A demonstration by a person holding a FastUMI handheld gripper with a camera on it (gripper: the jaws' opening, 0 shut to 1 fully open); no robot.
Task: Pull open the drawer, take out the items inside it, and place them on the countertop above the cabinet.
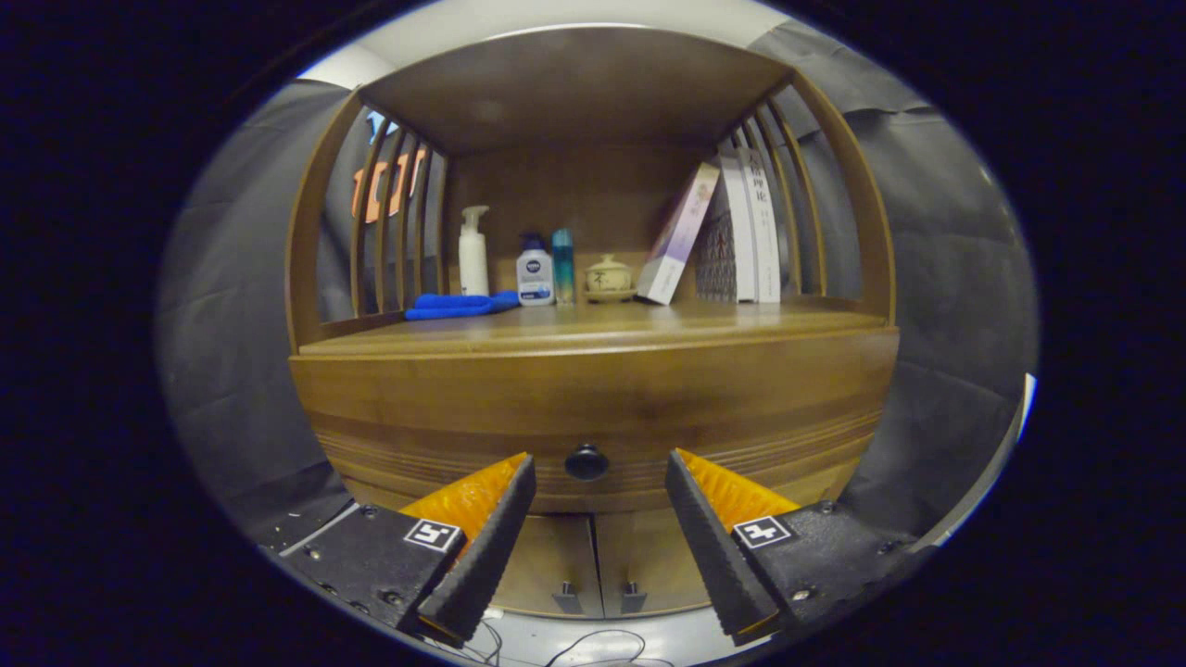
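A wooden cabinet faces me with its drawer (593,435) shut. The drawer's round black knob (586,461) sits just ahead of my fingers, in line with the gap between their tips. My gripper (600,461) is open, with nothing touching either finger. Above the drawer runs the wooden countertop (593,333), its front part bare. What lies inside the drawer is hidden.
At the back of the countertop stand a white pump bottle (473,250), a blue cloth (460,305), a small white bottle (535,270), a blue tube (562,252), a lidded ceramic cup (608,277) and several leaning books (732,232). Two cabinet doors (598,565) lie below the drawer.
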